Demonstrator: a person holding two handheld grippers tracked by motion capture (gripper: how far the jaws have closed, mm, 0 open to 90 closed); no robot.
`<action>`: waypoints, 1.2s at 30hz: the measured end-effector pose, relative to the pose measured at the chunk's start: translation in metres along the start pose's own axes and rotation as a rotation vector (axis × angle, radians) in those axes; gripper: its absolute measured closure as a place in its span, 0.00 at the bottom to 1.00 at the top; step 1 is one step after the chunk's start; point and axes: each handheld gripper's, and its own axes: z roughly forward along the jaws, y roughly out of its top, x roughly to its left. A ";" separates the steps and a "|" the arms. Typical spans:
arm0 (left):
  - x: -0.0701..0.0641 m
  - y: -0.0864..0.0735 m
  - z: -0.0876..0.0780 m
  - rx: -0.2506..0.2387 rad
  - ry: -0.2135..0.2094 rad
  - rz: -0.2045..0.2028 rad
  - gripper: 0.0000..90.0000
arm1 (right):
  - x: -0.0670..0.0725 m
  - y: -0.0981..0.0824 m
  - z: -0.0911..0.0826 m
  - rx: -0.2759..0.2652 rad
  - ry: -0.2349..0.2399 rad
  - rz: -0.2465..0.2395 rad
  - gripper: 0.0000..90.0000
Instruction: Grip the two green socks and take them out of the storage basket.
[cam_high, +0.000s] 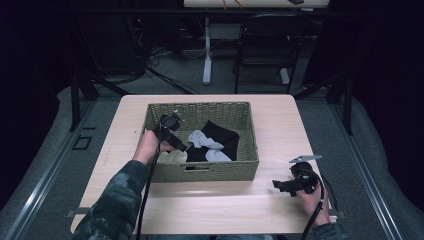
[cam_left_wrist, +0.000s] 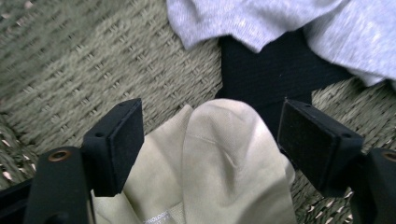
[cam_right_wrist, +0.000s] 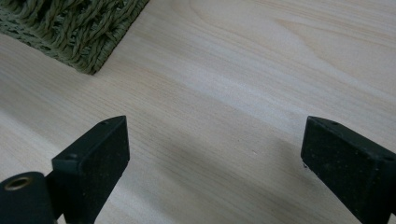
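**Left gripper view: cream sock lined up between the fingers, not pinched yet**

Left gripper view has the cream sock (cam_left_wrist: 229, 163) bunched right between the two black fingers (cam_left_wrist: 119, 140), which stand fairly wide with a gap on each side, so no squeeze on it so far. It lies on the woven floor of the basket, at the near left corner going by the high view (cam_high: 172, 157). Guessing here, but it looks soft, light and floppy, so it should crumple rather than slip; pinching that rounded folded hump in the middle seems the safest bet, since a loose edge would probably just drag out.

Just beyond it is a black garment (cam_left_wrist: 275, 70), and past that the grey socks (cam_left_wrist: 261, 23) lying over it. They sit close enough that a deep bite could snag the black cloth too. The wicker basket (cam_high: 200, 172) walls hem in the left gripper (cam_high: 181, 146).

Over on the near right of the desk (cam_high: 280, 130), the right gripper (cam_high: 278, 186) rests with its fingers spread wide over bare wood, nothing between them, well apart from the basket. A folding chair (cam_high: 265, 40) stands way off in the back.
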 end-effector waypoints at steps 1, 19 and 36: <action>0.001 0.000 0.002 0.018 -0.003 0.001 0.28 | 0.000 0.000 0.000 -0.001 -0.001 0.001 0.08; -0.001 -0.002 0.008 0.112 -0.019 0.021 0.94 | -0.001 0.000 -0.001 -0.003 -0.002 0.003 0.08; -0.004 0.003 -0.082 -0.067 0.018 0.052 0.95 | 0.000 0.000 0.000 -0.003 -0.006 0.002 0.08</action>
